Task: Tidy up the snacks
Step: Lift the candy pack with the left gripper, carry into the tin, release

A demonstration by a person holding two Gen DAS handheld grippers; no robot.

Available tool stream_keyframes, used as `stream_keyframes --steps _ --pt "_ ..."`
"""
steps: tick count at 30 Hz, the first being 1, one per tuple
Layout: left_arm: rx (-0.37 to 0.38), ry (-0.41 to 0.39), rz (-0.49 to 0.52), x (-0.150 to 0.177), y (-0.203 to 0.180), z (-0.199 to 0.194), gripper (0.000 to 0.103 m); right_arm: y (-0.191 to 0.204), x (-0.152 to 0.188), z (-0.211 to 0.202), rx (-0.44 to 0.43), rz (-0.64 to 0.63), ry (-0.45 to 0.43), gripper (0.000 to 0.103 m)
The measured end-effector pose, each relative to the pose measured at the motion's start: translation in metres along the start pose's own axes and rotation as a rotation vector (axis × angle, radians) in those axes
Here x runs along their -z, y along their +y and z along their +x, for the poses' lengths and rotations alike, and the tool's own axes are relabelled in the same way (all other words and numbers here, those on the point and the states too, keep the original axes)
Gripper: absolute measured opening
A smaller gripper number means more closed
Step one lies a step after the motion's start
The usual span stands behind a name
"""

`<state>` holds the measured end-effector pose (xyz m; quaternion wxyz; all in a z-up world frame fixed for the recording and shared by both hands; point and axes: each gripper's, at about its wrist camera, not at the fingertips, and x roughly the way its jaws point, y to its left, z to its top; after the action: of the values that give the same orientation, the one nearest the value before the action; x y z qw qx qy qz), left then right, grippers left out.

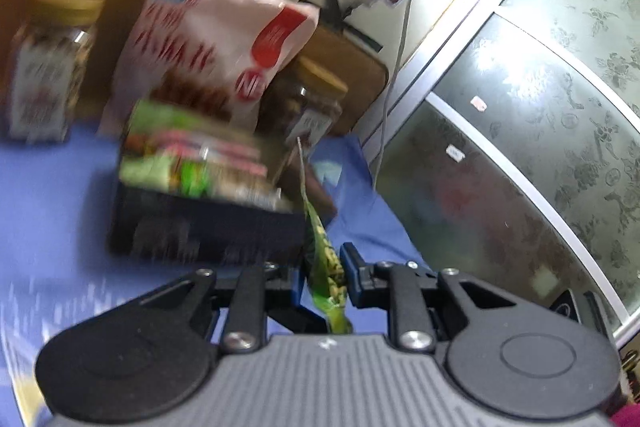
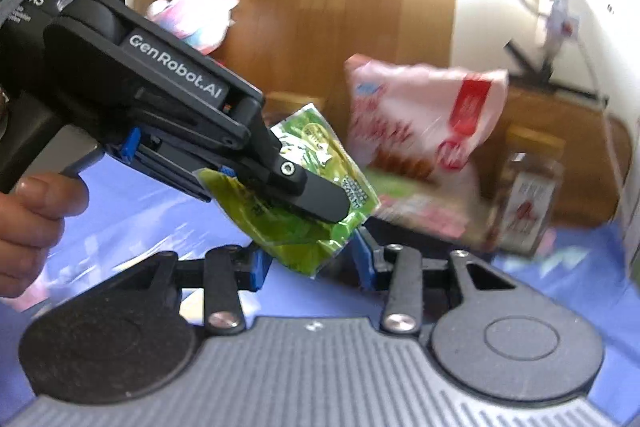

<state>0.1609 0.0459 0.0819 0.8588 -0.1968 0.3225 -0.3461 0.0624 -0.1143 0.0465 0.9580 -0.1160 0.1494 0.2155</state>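
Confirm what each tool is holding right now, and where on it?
Left tool is shut on the green snack packet, across its middle. Right tool grips nothing; the packet's lower corner hangs between its open fingers.

— What carries it all?
— A blue cloth-covered surface [image 1: 60, 187].
— What stands on it?
— A dark rectangular box of snack packets [image 1: 200, 227]; at ten o'clock, a clear gold-lidded jar [image 1: 52, 67].

Bright daylight glare up top — motion blur throughout, fisheye-bent edges.
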Motion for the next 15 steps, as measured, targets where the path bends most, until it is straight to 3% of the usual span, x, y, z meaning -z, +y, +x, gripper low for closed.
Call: stream_keyframes --steps 4,7,11,12,15 --pt "-0.036 -0.008 0.025 -0.030 0.005 0.028 0.021 -0.025 -0.013 0.030 0.048 -0.001 -0.006 0.045" --pt "-0.104 -0.007 0.028 -0.045 0.017 0.047 0.024 -0.037 -0.019 0.057 0.071 -0.010 0.010 0.046" --pt "-0.309 -0.017 0.083 -0.054 0.027 0.063 0.040 -0.044 -0.015 0.085 0.100 -0.007 0.052 0.052" --pt "-0.352 -0.020 0.111 -0.055 0.025 0.064 0.039 -0.046 -0.013 0.086 0.098 0.008 0.046 0.053" --pt "-0.523 -0.034 0.269 -0.051 0.013 0.070 0.046 -0.048 -0.010 0.081 0.095 0.026 0.018 0.060"
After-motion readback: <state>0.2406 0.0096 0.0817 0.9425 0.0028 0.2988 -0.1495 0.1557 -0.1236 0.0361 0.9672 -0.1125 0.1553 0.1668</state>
